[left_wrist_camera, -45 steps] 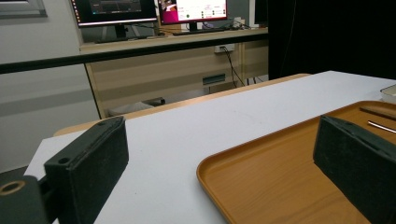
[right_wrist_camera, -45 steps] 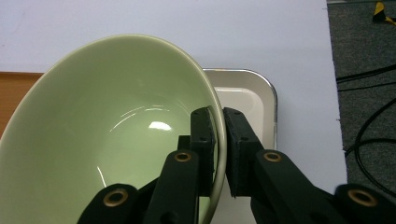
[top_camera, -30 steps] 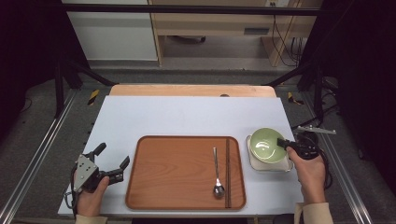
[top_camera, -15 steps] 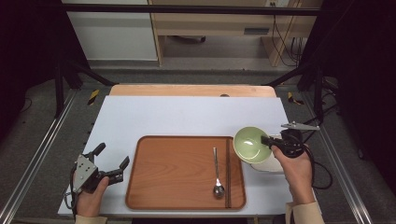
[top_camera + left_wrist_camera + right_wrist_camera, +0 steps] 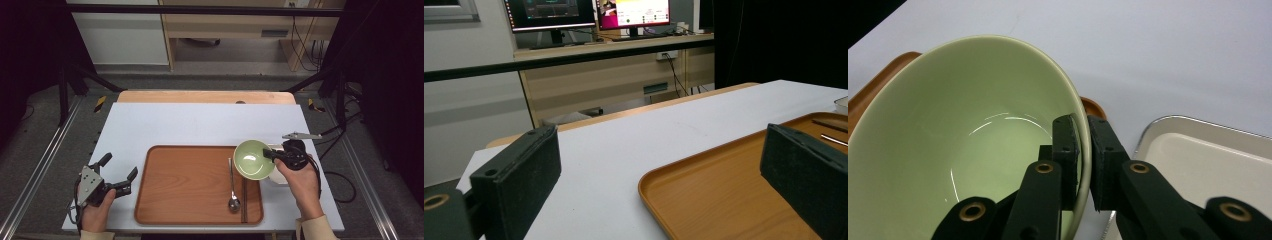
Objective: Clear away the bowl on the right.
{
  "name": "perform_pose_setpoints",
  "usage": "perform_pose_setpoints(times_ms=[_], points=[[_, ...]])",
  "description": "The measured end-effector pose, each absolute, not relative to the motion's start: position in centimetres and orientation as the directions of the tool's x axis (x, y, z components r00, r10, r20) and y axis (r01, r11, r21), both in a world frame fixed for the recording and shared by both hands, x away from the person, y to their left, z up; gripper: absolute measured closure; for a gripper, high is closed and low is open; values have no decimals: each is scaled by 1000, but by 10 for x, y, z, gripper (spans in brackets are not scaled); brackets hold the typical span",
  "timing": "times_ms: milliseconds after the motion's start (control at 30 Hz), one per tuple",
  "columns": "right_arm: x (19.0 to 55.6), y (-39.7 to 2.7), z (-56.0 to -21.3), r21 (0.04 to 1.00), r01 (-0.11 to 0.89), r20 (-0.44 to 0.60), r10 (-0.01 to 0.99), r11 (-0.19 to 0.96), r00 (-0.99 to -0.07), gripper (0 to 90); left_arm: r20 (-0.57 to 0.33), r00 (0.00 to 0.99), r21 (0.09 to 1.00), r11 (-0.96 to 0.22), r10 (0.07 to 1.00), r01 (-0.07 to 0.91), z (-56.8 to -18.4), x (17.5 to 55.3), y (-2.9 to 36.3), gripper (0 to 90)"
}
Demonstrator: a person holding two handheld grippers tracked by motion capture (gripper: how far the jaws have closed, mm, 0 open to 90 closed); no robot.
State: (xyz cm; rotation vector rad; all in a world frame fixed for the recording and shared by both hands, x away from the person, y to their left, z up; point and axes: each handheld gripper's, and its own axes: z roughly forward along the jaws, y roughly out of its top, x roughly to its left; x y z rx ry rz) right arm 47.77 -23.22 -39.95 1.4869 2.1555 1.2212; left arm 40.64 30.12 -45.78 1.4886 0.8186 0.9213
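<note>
Bowl (image 5: 254, 159): pale green, glossy, empty, tipped a bit, over the right edge of the wooden tray (image 5: 190, 185), apparently lifted clear of it. A spoon (image 5: 233, 190) and dark chopsticks (image 5: 244, 200) lie on the tray near that edge; a white square dish (image 5: 1208, 160) sits just right of it. Pale table (image 5: 200, 122), desks and monitors behind. Right gripper (image 5: 1083, 150) clamped on the bowl's rim, one pad inside, one outside. Left gripper (image 5: 116, 175) spread wide, holding nothing, near the table's front-left corner.
</note>
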Motion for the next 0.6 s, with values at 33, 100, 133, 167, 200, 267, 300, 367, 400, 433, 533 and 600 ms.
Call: perform_pose_setpoints(times_ms=[33, 100, 133, 167, 200, 267, 300, 367, 400, 433, 533, 600], points=[[478, -230, -400, 750, 648, 240, 859, 132, -453, 837, 100, 450, 994, -109, 888, -5, -458, 406, 301, 26], [478, -225, -401, 749, 648, 241, 852, 141, -464, 837, 101, 449, 994, -108, 888, -9, -457, 406, 301, 26], [478, -222, -401, 747, 649, 245, 849, 142, -468, 838, 99, 449, 994, -107, 888, -9, -457, 406, 301, 26], [478, -219, -402, 746, 650, 245, 846, 148, -474, 838, 99, 449, 994, -107, 888, -9, -457, 406, 301, 25], [478, -216, -402, 745, 649, 244, 842, 155, -481, 838, 100, 449, 994, -107, 888, -9, -457, 406, 301, 26], [479, -209, -404, 742, 650, 246, 835, 164, -492, 838, 102, 448, 994, -109, 888, -11, -457, 406, 301, 26], [479, -206, -405, 739, 651, 246, 831, 172, -499, 838, 101, 447, 994, -108, 889, -10, -457, 407, 302, 26], [480, -199, -407, 737, 649, 244, 822, 187, -514, 838, 96, 443, 995, -104, 891, -7, -458, 408, 303, 26], [480, -195, -408, 733, 652, 246, 819, 192, -518, 838, 96, 442, 995, -104, 892, -6, -458, 407, 304, 25], [480, -191, -409, 731, 652, 248, 813, 199, -526, 838, 97, 442, 995, -103, 892, -9, -458, 407, 304, 26], [481, -178, -412, 725, 651, 241, 801, 227, -548, 838, 98, 442, 995, -103, 892, -12, -457, 406, 304, 26], [480, -168, -414, 717, 654, 244, 792, 241, -559, 838, 98, 443, 995, -103, 891, -13, -457, 406, 303, 26]])
